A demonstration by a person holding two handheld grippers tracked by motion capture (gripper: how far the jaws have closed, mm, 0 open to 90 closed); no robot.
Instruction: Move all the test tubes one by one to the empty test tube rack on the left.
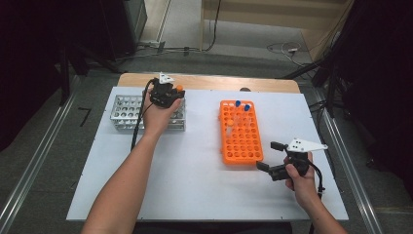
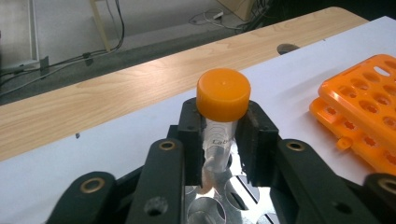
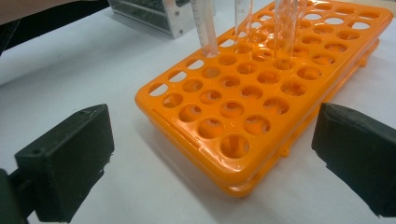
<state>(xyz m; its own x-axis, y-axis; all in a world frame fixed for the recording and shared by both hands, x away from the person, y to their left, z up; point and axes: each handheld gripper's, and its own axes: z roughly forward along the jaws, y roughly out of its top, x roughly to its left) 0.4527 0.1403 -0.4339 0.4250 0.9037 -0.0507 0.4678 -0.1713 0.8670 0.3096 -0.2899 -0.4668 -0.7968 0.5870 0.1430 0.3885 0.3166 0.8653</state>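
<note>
White bench (image 1: 195, 185), smooth: left tongs (image 2: 219, 140) flank a clear orange-capped tube (image 2: 222, 100) upright over the metal rack (image 1: 124, 114); whether the pads press it, I cannot tell. Right tongs (image 1: 272, 158) gape beside the orange plastic rack (image 1: 241, 141).

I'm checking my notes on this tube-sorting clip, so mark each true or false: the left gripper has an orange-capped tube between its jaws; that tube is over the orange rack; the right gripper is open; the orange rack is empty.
1. True: the left gripper has the orange-capped tube between its jaws.
2. False: it is over the metal rack.
3. True: the right gripper is open.
4. False: the orange rack holds blue-capped tubes.
</note>
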